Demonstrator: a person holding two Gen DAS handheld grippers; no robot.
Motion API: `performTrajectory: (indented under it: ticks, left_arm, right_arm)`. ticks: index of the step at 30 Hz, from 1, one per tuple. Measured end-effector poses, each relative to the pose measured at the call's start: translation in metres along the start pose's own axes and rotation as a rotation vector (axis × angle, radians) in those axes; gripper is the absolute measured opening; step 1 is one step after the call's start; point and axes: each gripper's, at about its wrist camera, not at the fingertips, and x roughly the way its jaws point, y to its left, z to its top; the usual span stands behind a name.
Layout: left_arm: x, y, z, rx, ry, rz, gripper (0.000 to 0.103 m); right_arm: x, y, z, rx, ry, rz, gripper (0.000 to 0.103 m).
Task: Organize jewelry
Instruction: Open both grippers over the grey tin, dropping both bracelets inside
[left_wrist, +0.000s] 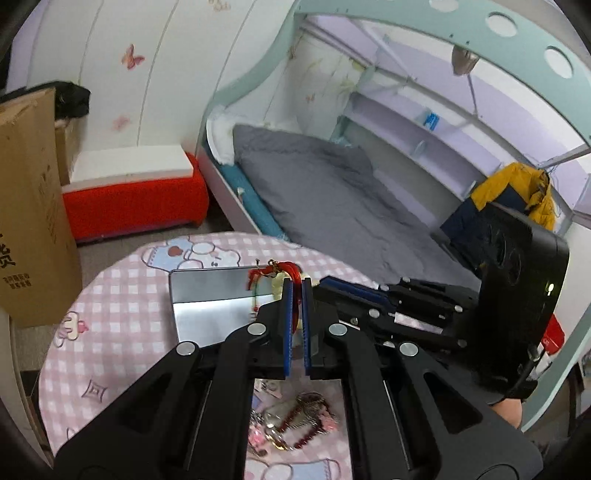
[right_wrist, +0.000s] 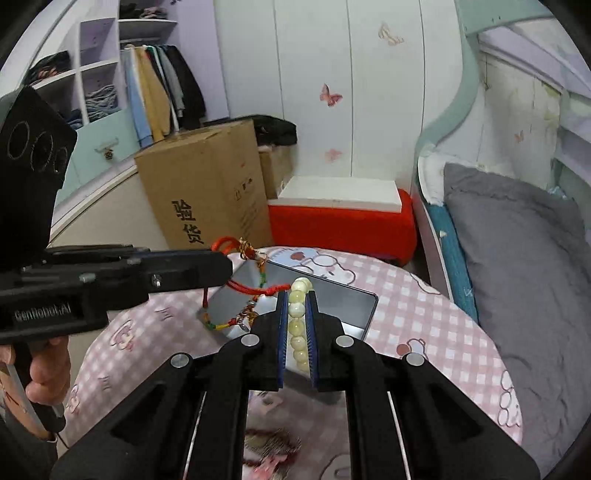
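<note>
My left gripper (left_wrist: 297, 282) is shut on a red cord bracelet (left_wrist: 275, 271) with coloured beads and a small charm, held above a shiny metal tray (left_wrist: 207, 306). In the right wrist view the left gripper (right_wrist: 227, 264) comes in from the left, and the red cord bracelet (right_wrist: 251, 291) hangs from it over the tray (right_wrist: 354, 306). My right gripper (right_wrist: 297, 293) is shut on a cream bead bracelet (right_wrist: 298, 317), also above the tray. The right gripper (left_wrist: 325, 282) lies just right of the left one. More jewelry (left_wrist: 291, 421) lies in a heap on the table below.
The round table (left_wrist: 118, 306) has a pink checked cloth with bear prints. A cardboard box (right_wrist: 207, 188) and a red storage stool (right_wrist: 340, 221) stand behind it. A bed with a grey duvet (left_wrist: 332, 192) is to the right.
</note>
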Motion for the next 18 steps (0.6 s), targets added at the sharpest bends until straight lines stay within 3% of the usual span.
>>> performTrajectory:
  ticks: [6, 15, 17, 18]
  left_arm:
    - [0.038, 0.014, -0.004, -0.027, 0.088, 0.040, 0.005]
    - [0.056, 0.025, -0.013, -0.065, 0.161, 0.082, 0.007]
    - [0.058, 0.025, -0.016, -0.058, 0.176, 0.087, 0.017]
    - [0.057, 0.024, -0.017, -0.055, 0.175, 0.097, 0.037]
  right_arm:
    - [0.019, -0.012, -0.007, 0.039, 0.042, 0.032, 0.008]
    - [0.027, -0.020, -0.018, 0.083, 0.077, 0.061, 0.009]
    - [0.026, -0.021, -0.021, 0.093, 0.077, 0.068, 0.009]
    - [0.025, -0.022, -0.021, 0.097, 0.077, 0.068, 0.011]
